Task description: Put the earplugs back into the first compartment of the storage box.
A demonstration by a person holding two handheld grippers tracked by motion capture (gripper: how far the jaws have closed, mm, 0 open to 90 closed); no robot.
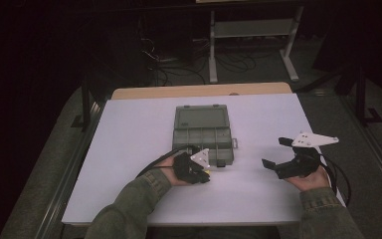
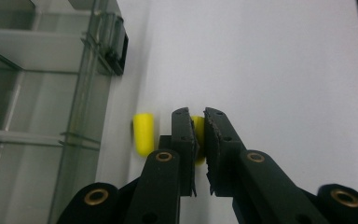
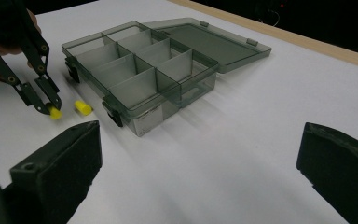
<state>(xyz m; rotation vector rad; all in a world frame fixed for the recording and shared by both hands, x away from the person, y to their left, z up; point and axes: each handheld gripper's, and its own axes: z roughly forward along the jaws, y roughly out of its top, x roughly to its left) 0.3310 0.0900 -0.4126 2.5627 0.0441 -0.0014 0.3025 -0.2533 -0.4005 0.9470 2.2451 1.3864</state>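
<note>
A smoky clear compartment box [image 1: 203,140] lies open in the middle of the white table, its lid [image 3: 209,39] folded flat behind it. My left gripper [image 2: 200,116] is shut on a small yellow plug [image 2: 198,127] resting on the table just off the box's near corner. A second yellow plug [image 2: 144,133] lies loose beside it, closer to the box wall [image 3: 154,112]. In the right gripper view the left gripper [image 3: 51,106] pinches its plug [image 3: 55,113], and the loose plug [image 3: 83,108] lies next to it. My right gripper [image 1: 273,152] stands wide open with nothing between its jaws, off to the box's right.
The box's compartments [image 3: 121,70] look bare. A black latch [image 2: 119,51] sticks out from the box's side wall. The white tabletop [image 1: 129,129] ends in a wooden strip [image 1: 204,90] at the far side. A metal frame and cables [image 1: 219,55] stand on the dark floor beyond.
</note>
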